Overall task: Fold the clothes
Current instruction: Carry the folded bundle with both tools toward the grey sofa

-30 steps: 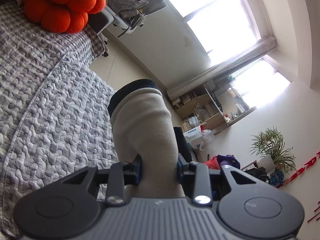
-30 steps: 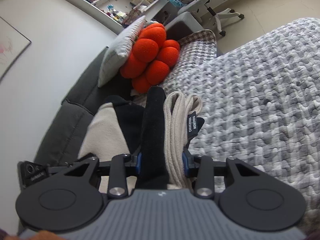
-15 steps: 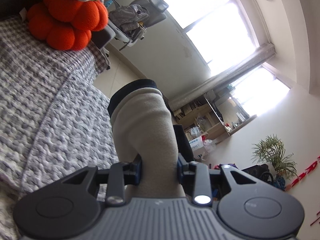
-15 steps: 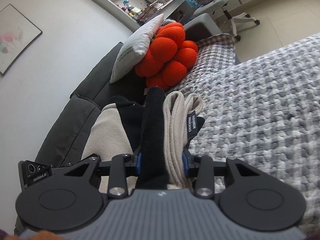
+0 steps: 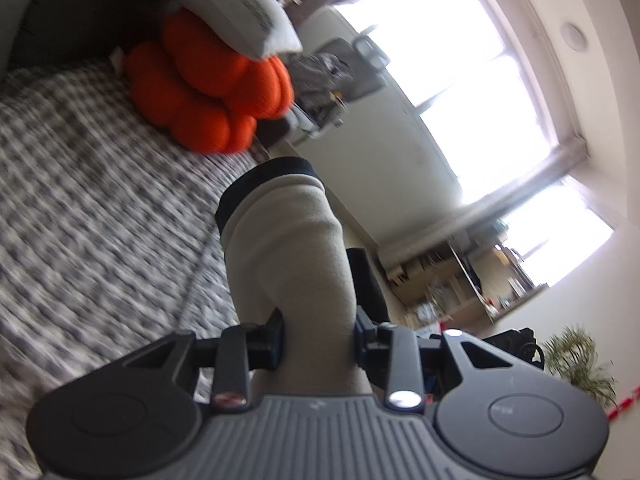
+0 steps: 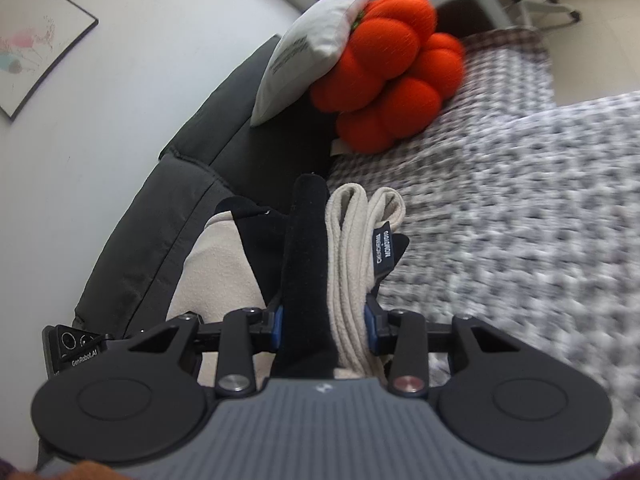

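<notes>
Garment (image 5: 288,264), beige fleece w/ dark navy trim, pinched in both grippers above grey-and-white patterned bedspread (image 5: 92,216). Left wrist view: left gripper (image 5: 319,334) w/ jaws partway closed, pads pressing either side of a thick beige roll of cloth; roll juts forward past the fingers, navy band at its far end. Right wrist view: right gripper (image 6: 325,330) likewise partway closed, clamped on a bunched stack of the garment (image 6: 344,264), black fold on the left side of the gap, several cream layers on the right, small dark label w/ white lettering hanging off the cream edge. More beige cloth drapes to the left below the fingers. Background, both views: orange lobed cushion (image 6: 396,76) w/ white pillow (image 6: 320,40) leaning on it, both against dark grey headboard (image 6: 168,200); framed picture (image 6: 36,44) on wall. Left view also: bright windows (image 5: 472,72), wooden shelving (image 5: 460,284), potted plant (image 5: 576,360). Bedspread blurred in both views.
</notes>
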A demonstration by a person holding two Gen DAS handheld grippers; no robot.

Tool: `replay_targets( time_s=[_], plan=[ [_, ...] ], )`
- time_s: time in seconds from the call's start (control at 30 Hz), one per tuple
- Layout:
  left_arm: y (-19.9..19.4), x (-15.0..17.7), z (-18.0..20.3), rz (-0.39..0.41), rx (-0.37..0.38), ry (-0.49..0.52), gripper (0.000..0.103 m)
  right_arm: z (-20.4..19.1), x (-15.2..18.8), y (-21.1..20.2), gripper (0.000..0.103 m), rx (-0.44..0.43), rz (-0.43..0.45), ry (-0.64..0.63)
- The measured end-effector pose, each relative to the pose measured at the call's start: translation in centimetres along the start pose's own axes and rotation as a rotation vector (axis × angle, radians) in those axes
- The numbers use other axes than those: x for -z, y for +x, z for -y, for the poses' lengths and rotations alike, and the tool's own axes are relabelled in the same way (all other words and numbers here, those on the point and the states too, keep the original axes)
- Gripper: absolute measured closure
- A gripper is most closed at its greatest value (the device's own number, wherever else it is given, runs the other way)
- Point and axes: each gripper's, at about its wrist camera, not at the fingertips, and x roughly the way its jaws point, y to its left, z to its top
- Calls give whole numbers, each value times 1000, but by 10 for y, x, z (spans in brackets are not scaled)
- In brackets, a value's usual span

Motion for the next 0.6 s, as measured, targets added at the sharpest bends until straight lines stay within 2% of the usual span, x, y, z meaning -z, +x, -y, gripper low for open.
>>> replay_targets(
  time_s=[0.33, 0.6],
  plan=[
    [-11, -52, -55, 107, -69, -35, 70, -4, -42, 101, 63, -91, -70, -47],
    [-17, -87, -107, 229, -127, -74, 70, -7, -77, 193, 63, -182, -106, -95]
  ],
)
